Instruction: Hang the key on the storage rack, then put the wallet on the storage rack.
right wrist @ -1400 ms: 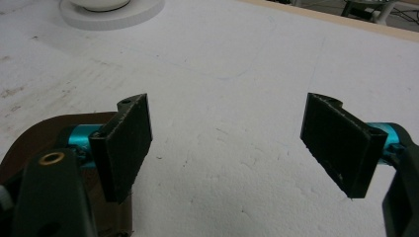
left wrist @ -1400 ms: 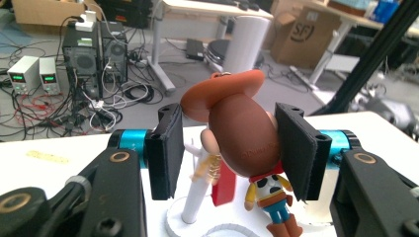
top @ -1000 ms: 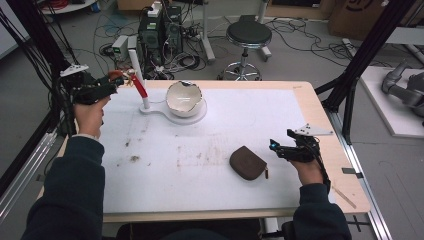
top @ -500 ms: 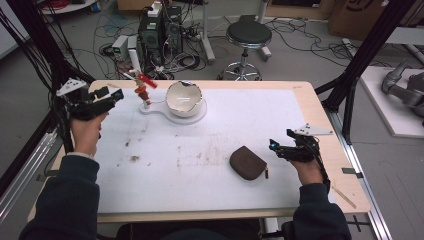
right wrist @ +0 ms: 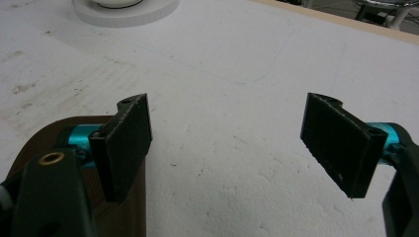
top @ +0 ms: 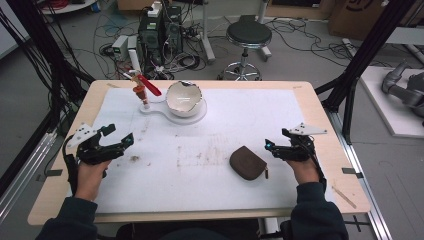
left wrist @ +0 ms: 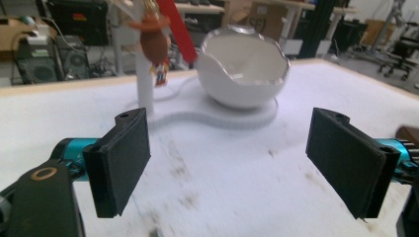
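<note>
Risk check, left to right in the high view. Left gripper (top: 127,139) at lower left, jaws wide apart and empty, low over the mat (top: 300,110), aimed toward the stand (top: 145,102) in the upper left of centre. Stand carries a small hanging figure (left wrist: 154,44) and a red strip (left wrist: 174,27); it shares a white base with the bowl (top: 185,96) just to its right. Post looks thin and top-heavy: my guess is a sideways bump from a jaw tips it or sets the figure swinging, and a grab at a swinging figure likely misses or catches the strip instead. Bowl rim is jagged and thin, so a jaw dragging across could chip or shove it. Pouch (top: 248,162) lies flat lower right of centre, zip pull toward the frame bottom. Right gripper (top: 267,146) just right of it, jaws also spread and empty, not touching; in the right gripper view the pouch (right wrist: 54,133) sits behind the left jaw. Flat soft pouch on a flat mat: a shallow pinch probably slides off or only snags the pull.
</note>
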### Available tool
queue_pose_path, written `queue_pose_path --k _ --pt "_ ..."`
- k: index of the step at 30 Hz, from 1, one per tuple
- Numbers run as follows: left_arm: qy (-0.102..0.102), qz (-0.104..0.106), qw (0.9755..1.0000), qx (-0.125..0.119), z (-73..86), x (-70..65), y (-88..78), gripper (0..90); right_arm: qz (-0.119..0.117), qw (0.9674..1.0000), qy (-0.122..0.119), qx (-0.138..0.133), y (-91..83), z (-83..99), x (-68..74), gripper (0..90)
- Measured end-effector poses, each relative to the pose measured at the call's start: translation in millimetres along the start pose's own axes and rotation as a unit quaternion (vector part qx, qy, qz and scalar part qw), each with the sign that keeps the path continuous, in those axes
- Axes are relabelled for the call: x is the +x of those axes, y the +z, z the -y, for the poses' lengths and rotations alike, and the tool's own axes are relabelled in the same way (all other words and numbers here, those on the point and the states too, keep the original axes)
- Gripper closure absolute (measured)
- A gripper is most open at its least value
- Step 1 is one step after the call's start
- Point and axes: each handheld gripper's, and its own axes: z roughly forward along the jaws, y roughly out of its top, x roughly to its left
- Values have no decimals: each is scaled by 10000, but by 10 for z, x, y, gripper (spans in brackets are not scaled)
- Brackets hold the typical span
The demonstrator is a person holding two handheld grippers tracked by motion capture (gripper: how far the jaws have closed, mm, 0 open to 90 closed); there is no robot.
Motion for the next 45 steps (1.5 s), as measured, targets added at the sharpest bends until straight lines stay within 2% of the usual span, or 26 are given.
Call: queue_pose_path --k 4,12,16,20,24,27,31,32,33,37,38,39,40,41,42,45 --pt "-147 -64 9999 7 95 85 19 170 -43 10000 -62 43 54 -15 23 201" --pt "-154 -223 9996 -40 86 101 -60 170 -42 9999 -68 78 75 -16 22 201" --pt "-138 -220 9996 -65 65 76 -37 170 -77 9999 -67 49 59 -10 42 200" --pt "-76 -126 9999 13 72 63 31 170 -95 9999 -60 61 59 -2 38 201" --pt "-100 -88 9999 -45 50 63 38 170 -142 9997 -47 178 65 32 63 200" --pt "-120 -90 9999 -40 49 59 47 171 -229 9995 -34 224 55 41 72 200" --pt "-104 -83 9999 -43 38 36 39 172 -509 9979 -38 392 92 63 107 200" --pt "-104 -83 9999 -43 38 36 39 172 -509 9979 -38 392 92 63 107 200" --pt "-99 -89 9999 -38 37 26 32 172 -679 9965 -70 480 123 69 142 200" --pt "-99 -87 9999 8 43 20 24 176 -1013 9915 -220 790 223 82 245 200" --pt "-99 -87 9999 8 43 20 24 176 -1013 9915 -220 790 223 82 245 200" --pt "-117 -90 9999 19 47 26 26 176 -1235 9874 -198 974 311 101 278 200" --pt "-120 -92 9999 30 50 32 27 176 -1362 9848 -182 1061 356 112 292 200" --pt "-129 -97 9999 34 53 37 27 176 -1362 9848 -182 1061 356 112 292 200" --pt "-150 -104 9998 50 59 44 28 176 -1539 9810 -157 1171 432 126 318 200" --pt "-153 -105 9998 81 65 52 32 178 -1668 9785 -77 1210 463 124 308 200"
